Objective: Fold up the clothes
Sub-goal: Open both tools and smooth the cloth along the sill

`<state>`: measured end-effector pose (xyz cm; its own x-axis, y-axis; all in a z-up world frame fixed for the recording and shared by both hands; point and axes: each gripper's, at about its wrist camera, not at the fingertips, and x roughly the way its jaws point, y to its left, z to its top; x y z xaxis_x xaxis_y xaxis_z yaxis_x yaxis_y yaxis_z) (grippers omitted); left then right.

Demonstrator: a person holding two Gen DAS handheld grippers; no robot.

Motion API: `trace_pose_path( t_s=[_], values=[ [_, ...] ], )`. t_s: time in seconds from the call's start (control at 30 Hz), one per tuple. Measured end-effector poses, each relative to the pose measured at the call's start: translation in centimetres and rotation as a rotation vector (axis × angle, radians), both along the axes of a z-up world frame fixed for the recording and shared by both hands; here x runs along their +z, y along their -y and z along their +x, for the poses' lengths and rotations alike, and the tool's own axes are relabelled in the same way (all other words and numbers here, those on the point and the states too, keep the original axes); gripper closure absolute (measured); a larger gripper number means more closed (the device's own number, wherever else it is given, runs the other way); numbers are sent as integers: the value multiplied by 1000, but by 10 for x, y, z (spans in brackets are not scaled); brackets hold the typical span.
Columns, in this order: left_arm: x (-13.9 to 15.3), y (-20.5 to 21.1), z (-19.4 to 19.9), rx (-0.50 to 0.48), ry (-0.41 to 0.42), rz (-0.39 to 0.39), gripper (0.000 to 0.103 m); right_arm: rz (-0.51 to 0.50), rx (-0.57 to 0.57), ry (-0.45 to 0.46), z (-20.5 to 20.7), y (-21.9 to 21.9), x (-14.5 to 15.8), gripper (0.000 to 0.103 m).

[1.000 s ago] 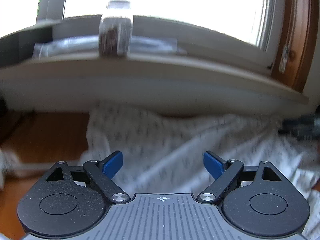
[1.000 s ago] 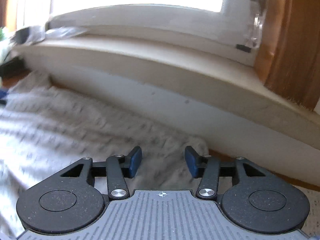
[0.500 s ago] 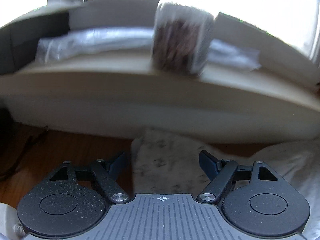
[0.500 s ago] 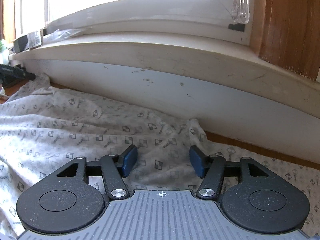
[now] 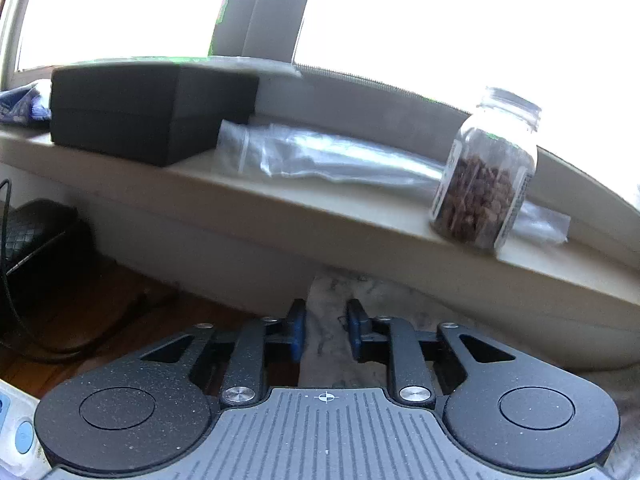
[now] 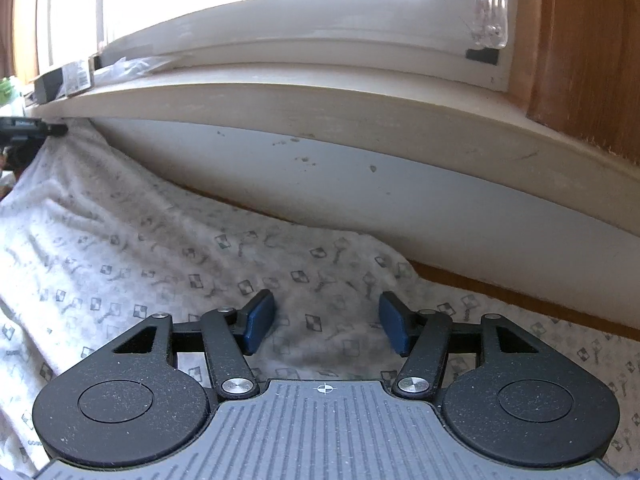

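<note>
The left claw [image 5: 326, 330] is seen closing, a narrow strip of the patterned white garment [image 5: 324, 320] lying between its blue pads [image 5: 298, 330]; whether the pads already press on the cloth cannot be told. The right claw [image 6: 326, 322] is held apart, the garment [image 6: 160, 248] spread beneath and between its fingers without being gripped. The cloth is laid over the wooden surface [image 5: 100, 320] and bunched up against the wall under the window sill [image 6: 320, 96]. Farther off, on the sill, a glass jar [image 5: 486, 176] of brown pieces, a clear plastic bag [image 5: 320, 156] and a black box [image 5: 148, 112] are seen below the bright window
</note>
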<state>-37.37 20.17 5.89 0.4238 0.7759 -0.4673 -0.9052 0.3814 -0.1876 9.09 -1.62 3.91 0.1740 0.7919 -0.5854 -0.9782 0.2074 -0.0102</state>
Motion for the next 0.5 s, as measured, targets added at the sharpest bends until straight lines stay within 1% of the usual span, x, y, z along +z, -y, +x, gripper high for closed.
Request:
trace_pose_path(
  t_s=[0.03,0.07,0.1,0.13,0.2,0.3,0.37,0.47,0.5],
  values=[
    [1,3,1,21,-23,15,51,0,0,-1,0,0,0,44],
    [2,5,-2,31,-43,26,49,0,-2,-5,1,0,0,43],
    [4,9,-2,21,-51,28,49,-1,-4,-6,1,0,0,41],
    [5,13,-1,-1,-40,20,49,-1,-6,-6,1,0,0,41],
    [6,23,4,-67,-44,-3,47,-1,-9,-5,1,0,-1,40],
    [4,44,27,-179,-116,-4,46,-2,-10,0,0,0,0,40],
    [1,61,45,-252,-148,-15,41,-2,-9,0,0,0,0,40],
    [-1,88,68,-333,-157,5,38,-2,-8,4,-1,1,-1,40],
    [-3,95,75,-354,-177,9,37,-2,-8,7,-1,2,-1,40]
  ],
)
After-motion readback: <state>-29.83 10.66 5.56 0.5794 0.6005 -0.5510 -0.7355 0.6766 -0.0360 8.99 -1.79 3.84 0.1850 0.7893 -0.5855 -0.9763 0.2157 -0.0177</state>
